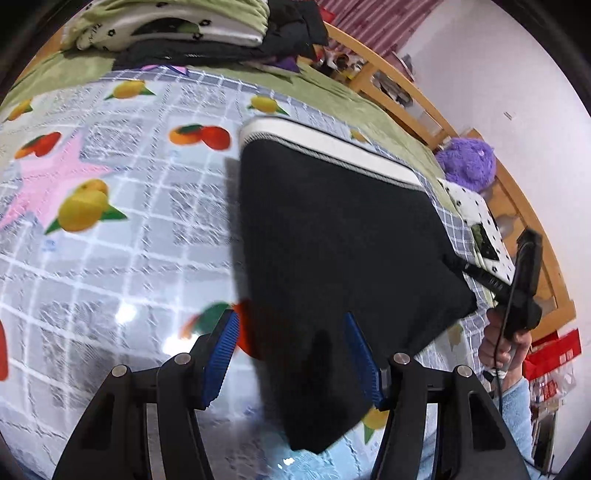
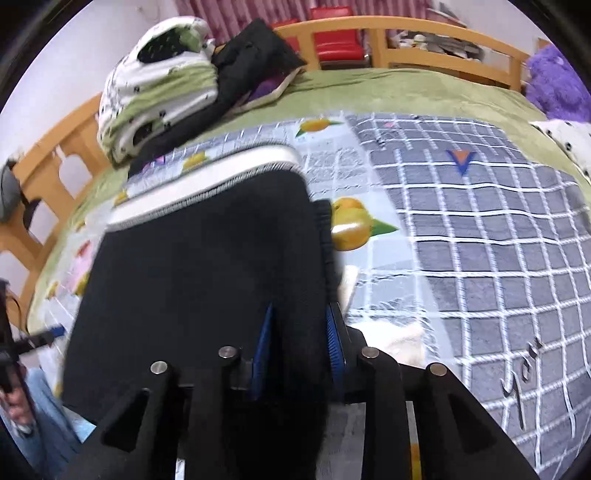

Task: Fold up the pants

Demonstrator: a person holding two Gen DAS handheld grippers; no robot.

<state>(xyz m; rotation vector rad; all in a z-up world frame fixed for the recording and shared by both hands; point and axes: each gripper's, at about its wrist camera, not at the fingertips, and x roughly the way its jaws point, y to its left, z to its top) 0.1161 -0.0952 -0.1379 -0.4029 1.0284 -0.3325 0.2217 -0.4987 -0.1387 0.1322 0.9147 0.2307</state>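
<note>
The black pants (image 1: pixel 332 240), folded into a flat slab with a white waistband (image 1: pixel 332 147) at the far edge, lie across the fruit-print cloth (image 1: pixel 129 258) on the bed. My left gripper (image 1: pixel 291 350) is open over their near corner. Its left pad (image 1: pixel 221 354) is clear of the fabric and its right pad (image 1: pixel 362 362) overlaps it. In the right wrist view the pants (image 2: pixel 203 277) fill the lower left. My right gripper (image 2: pixel 299 349) straddles their right edge. Dark cloth sits between the two parted blue pads (image 2: pixel 264 350), which seem not to squeeze it.
Folded green-and-white bedding (image 2: pixel 159 92) and dark clothes (image 2: pixel 251 62) are piled at the far end of the bed. A wooden bed rail (image 2: pixel 406 33) runs behind, with a purple plush toy (image 1: pixel 469 162) beside it. A grey checked blanket (image 2: pixel 480 240) covers the right side.
</note>
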